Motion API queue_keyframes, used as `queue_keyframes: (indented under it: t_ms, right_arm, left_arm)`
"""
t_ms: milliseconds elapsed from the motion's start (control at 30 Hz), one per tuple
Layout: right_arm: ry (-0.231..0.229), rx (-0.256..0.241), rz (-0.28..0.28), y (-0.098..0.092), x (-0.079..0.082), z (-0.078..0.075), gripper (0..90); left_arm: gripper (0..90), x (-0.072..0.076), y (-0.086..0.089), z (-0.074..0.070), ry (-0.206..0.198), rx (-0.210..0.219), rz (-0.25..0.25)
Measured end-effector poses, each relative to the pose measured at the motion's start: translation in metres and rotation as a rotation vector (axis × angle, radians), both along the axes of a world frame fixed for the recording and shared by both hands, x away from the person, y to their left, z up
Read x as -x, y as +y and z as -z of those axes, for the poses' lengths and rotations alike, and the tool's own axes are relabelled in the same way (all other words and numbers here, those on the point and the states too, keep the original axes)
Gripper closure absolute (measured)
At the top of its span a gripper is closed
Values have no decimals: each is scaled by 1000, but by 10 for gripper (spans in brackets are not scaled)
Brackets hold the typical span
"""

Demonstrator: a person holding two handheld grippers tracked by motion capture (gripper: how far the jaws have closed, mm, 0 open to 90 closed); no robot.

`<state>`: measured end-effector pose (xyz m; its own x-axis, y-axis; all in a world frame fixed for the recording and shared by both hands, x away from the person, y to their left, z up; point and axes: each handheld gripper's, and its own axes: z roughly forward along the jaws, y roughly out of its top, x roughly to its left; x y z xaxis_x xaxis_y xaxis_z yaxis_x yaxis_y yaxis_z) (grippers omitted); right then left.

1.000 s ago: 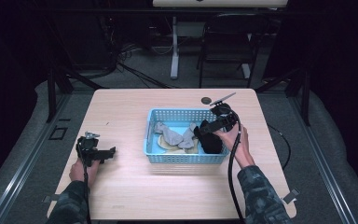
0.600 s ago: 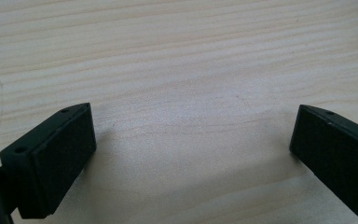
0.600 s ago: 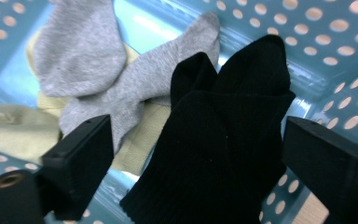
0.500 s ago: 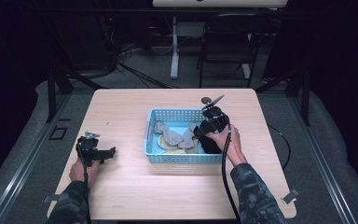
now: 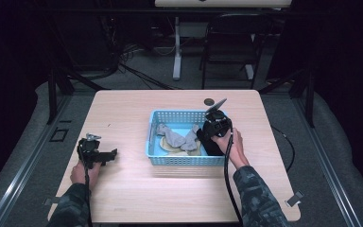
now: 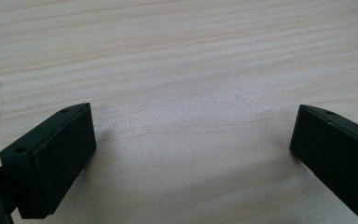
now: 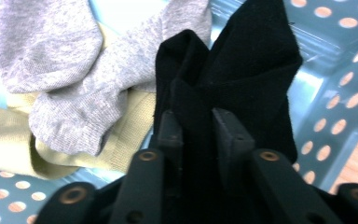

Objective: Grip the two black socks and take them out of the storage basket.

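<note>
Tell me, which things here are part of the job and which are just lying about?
In use:
right gripper, clamped on the black sock
blue basket
grey socks
yellow cloth

Lying about:
left gripper, open over bare table
chair

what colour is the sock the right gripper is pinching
Black sock, clearest in the right gripper view, clamped in the right hand-held gripper.

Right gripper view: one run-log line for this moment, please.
right gripper: shut on black sock in blue basket | grey socks, yellow sock beside | left gripper: open over table
</note>
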<state>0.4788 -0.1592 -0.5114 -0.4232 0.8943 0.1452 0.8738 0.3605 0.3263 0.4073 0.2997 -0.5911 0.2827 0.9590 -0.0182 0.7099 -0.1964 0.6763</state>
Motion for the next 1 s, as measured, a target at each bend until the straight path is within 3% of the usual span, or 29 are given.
queue_keyframes:
  t_ms: [100, 533, 1000]
  right_arm:
    - [-10, -13, 2, -3, 1, -3, 816]
    - [-70, -60, 0, -8, 9, -26, 836]
    - [-130, -74, -16, -12, 11, -56, 843]
  left_arm:
    - [3, 0, 0, 0, 0, 0, 0]
    - [3, 0, 0, 0, 0, -2, 1]
    - [3, 0, 0, 0, 0, -2, 1]
